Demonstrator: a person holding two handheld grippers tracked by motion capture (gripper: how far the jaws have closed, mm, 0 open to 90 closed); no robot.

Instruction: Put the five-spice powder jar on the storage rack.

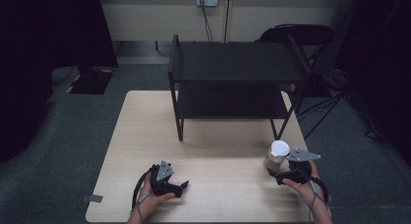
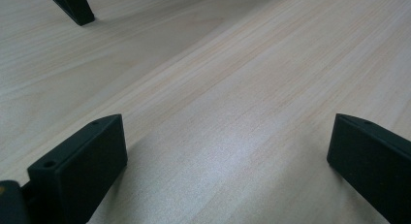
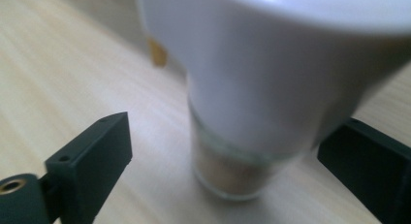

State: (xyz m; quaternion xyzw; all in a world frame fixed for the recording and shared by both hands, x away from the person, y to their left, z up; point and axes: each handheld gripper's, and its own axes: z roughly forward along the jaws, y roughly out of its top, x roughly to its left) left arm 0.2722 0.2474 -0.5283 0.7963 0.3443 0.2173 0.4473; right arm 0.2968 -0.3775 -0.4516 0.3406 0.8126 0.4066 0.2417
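Observation:
A glass jar [image 1: 277,155] with a wide white lid and tan contents stands upright on the wooden table [image 1: 213,146] near its right edge. My right gripper [image 1: 277,171] is open, and the jar [image 3: 242,112] stands between its two black jaws, closer to the right one. I cannot tell whether that jaw touches the glass. My left gripper [image 1: 181,186] lies low at the front left of the table, pointing right. In the left gripper view this gripper [image 2: 228,132] is open over bare wood with nothing between its jaws.
A black two-tier metal rack [image 1: 232,64] stands at the table's far side, both shelves bare; one of its feet [image 2: 72,6] shows in the left gripper view. A black chair [image 1: 295,35] and cables lie behind the rack. Grey carpet surrounds the table.

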